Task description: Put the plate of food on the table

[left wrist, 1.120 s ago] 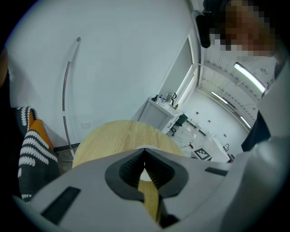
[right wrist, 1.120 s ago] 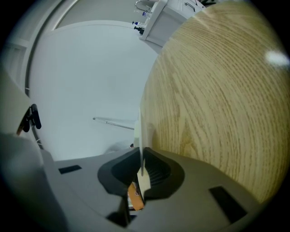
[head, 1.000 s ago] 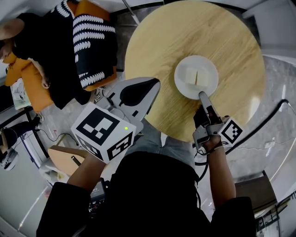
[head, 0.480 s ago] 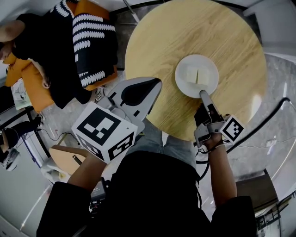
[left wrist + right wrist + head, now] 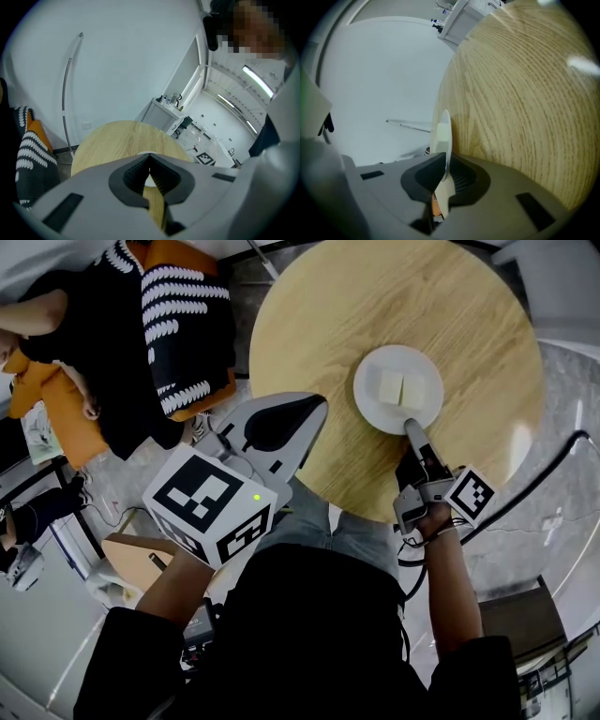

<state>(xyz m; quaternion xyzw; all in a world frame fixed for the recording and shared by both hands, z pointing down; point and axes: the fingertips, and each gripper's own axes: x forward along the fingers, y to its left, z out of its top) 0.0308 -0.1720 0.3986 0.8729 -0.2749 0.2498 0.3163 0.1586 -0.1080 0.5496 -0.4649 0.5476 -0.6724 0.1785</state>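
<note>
Round light-wood tabletop (image 5: 328, 324). A white round plate (image 5: 370, 401) with two pale square pieces of food (image 5: 401, 388) side by side sits right of the tabletop's centre, well in from every edge.

Right hand-held gripper (image 5: 410, 426): reaches in over the tabletop's near edge, jaws clamped on the plate's near rim. Its own view confirms this: the thin plate (image 5: 442, 136) runs edge-on between the dark pads of the hand-held gripper (image 5: 440, 176), with wood grain (image 5: 520, 93) close beside it. Whether the plate base is fully down on the wood or a hair above it, cannot tell.

Key relation: the plate lies straight ahead of the right hand-held gripper, along its pointing line, away from the person. The plate is round, so it has no long axis to mind.

Left hand-held gripper (image 5: 314, 413): off the tabletop's near-left edge, well apart from the plate. Its view shows the jaws (image 5: 149, 171) together at the tips with nothing between them, and the tabletop (image 5: 112, 140) beyond.

Judgement: placement nearly finished. What remains is likely to let go and draw back toward the near edge; a sideways pull could drag the plate.
</note>
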